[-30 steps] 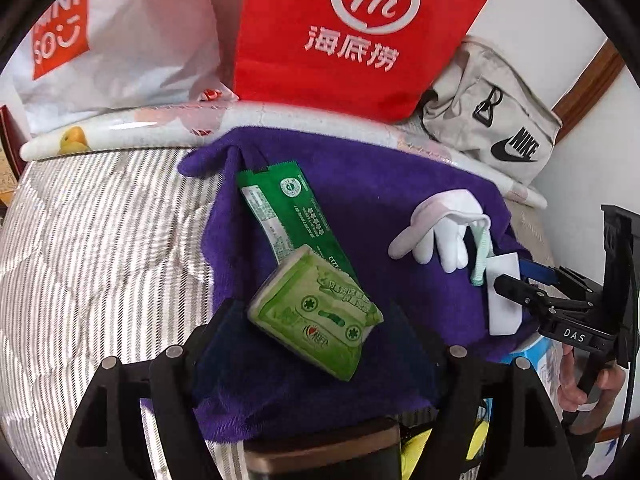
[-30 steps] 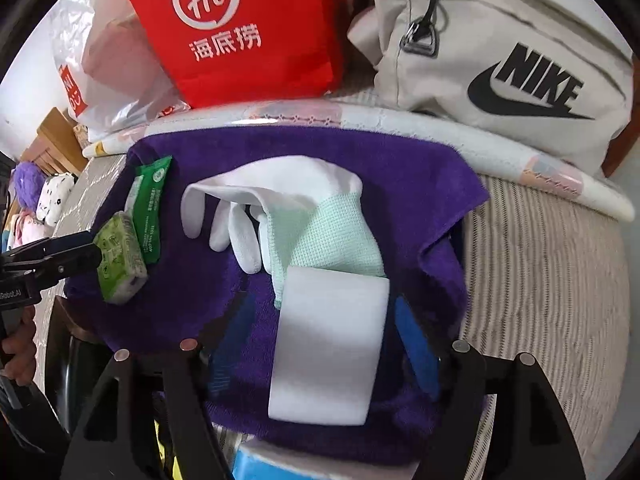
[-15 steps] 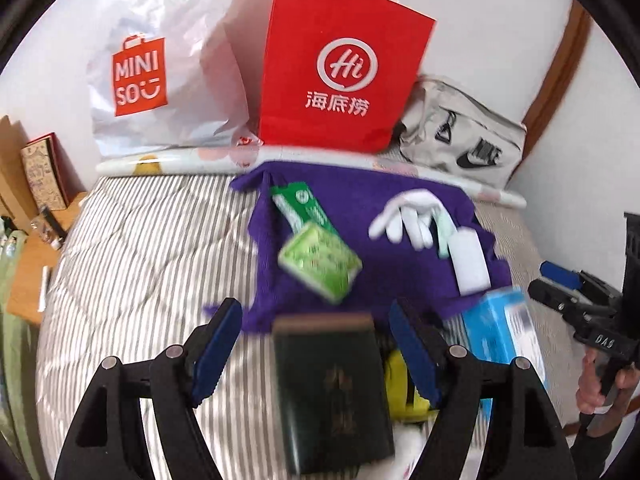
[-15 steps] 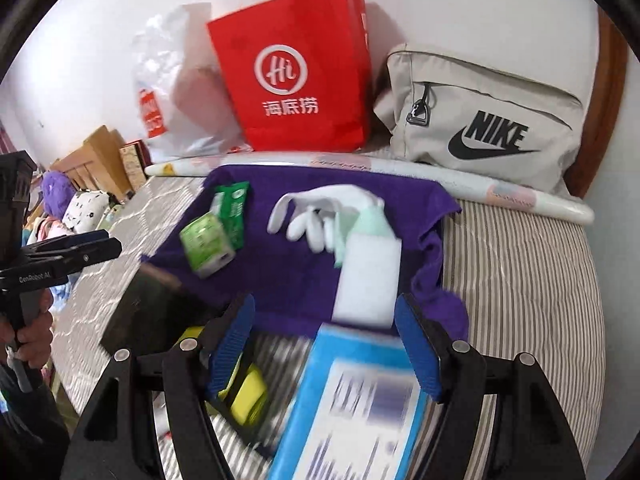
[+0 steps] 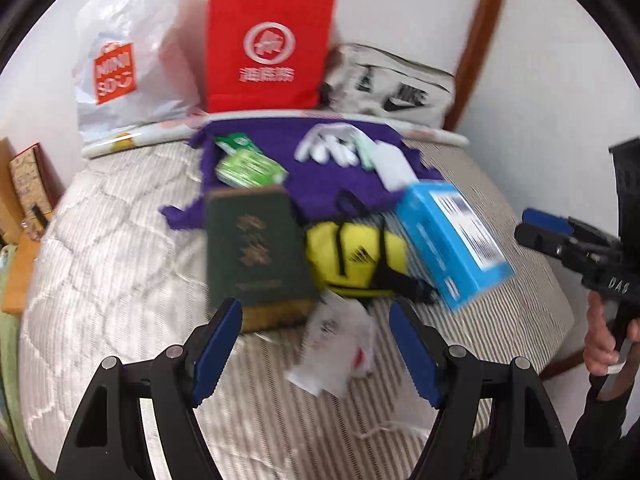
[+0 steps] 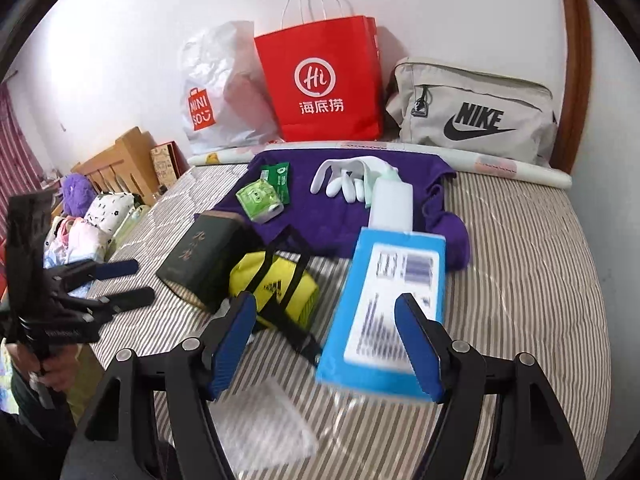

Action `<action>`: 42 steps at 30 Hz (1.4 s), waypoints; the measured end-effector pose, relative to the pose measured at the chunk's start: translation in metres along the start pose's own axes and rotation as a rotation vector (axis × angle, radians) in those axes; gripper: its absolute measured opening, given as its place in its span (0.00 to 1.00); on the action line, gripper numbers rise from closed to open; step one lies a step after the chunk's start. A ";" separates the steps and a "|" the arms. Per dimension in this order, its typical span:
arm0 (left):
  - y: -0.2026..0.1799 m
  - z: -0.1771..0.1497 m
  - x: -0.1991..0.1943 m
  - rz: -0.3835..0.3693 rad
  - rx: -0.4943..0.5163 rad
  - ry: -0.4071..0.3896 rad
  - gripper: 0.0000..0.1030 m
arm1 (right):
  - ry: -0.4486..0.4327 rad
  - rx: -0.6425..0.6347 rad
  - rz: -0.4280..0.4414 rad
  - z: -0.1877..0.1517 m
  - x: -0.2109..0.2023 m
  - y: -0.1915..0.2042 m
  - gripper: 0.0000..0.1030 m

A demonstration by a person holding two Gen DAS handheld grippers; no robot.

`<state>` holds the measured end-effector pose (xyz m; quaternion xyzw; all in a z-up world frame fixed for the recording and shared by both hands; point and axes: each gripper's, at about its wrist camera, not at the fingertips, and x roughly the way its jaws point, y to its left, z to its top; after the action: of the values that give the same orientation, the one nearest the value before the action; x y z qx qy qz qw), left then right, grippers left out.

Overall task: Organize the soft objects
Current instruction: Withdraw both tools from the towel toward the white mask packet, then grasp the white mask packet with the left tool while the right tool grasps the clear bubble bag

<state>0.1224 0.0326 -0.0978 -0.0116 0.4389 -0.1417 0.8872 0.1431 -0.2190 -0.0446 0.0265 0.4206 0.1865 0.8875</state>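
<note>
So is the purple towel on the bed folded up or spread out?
Spread out. The purple towel lies flat on the striped bed, edges rumpled, with the white gloves and green tissue packs lying on it.

Bed backdrop as I see it.
A red paper carrier bag (image 6: 320, 84) stands against the wall between a white crinkled plastic bag (image 6: 216, 88) and a grey fabric pouch (image 6: 472, 112).

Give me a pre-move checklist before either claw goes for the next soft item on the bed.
1. Left claw open, nothing between its pads: ok.
2. Right claw open, nothing gripped: ok.
3. White fabric gloves lying on the purple towel: ok.
4. Green tissue packet on that towel too: ok.
5. Yellow strapped pouch free to lift: not ok, wedged between dark green book and blue cardboard box.
6. View sharpness: not ok, left wrist view blurred.
</note>
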 end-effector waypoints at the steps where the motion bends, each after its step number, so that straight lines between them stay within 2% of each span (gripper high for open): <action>1: -0.004 -0.004 0.004 -0.003 0.008 0.001 0.72 | -0.004 0.003 -0.006 -0.005 -0.003 -0.001 0.70; 5: -0.018 -0.020 0.027 0.003 0.039 0.011 0.68 | -0.015 0.032 -0.015 -0.026 -0.013 -0.005 0.70; 7: -0.025 -0.025 0.042 0.013 0.067 0.033 0.60 | -0.014 0.047 -0.014 -0.036 -0.015 -0.008 0.70; 9: -0.029 -0.027 0.053 0.030 0.089 0.042 0.59 | -0.008 0.054 -0.016 -0.044 -0.015 -0.011 0.70; 12: -0.034 -0.029 0.067 0.043 0.110 0.061 0.48 | -0.001 0.057 -0.022 -0.053 -0.013 -0.015 0.70; 20: -0.042 -0.029 0.087 0.073 0.121 0.083 0.45 | 0.023 0.066 -0.038 -0.063 -0.003 -0.023 0.70; 24: -0.047 -0.026 0.084 0.039 0.134 0.060 0.19 | 0.029 0.061 -0.036 -0.065 -0.002 -0.021 0.70; 27: -0.051 -0.025 0.078 0.035 0.144 0.048 0.19 | 0.029 0.056 -0.030 -0.068 -0.003 -0.018 0.70; 30: -0.046 -0.024 0.068 -0.017 0.101 0.050 0.19 | 0.031 0.044 -0.023 -0.069 -0.003 -0.013 0.70; 34: -0.043 -0.026 0.049 -0.034 0.093 0.033 0.19 | 0.037 0.027 -0.009 -0.071 -0.001 -0.005 0.70; 39: -0.029 -0.033 0.030 0.016 0.068 0.014 0.19 | 0.069 -0.003 0.016 -0.078 0.009 0.010 0.70; 42: -0.014 -0.039 0.025 0.022 0.025 0.013 0.19 | 0.094 -0.034 0.051 -0.086 0.021 0.018 0.70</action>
<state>0.1030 0.0164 -0.1394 0.0052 0.4428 -0.1376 0.8860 0.0842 -0.2042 -0.1116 0.0133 0.4578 0.2172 0.8620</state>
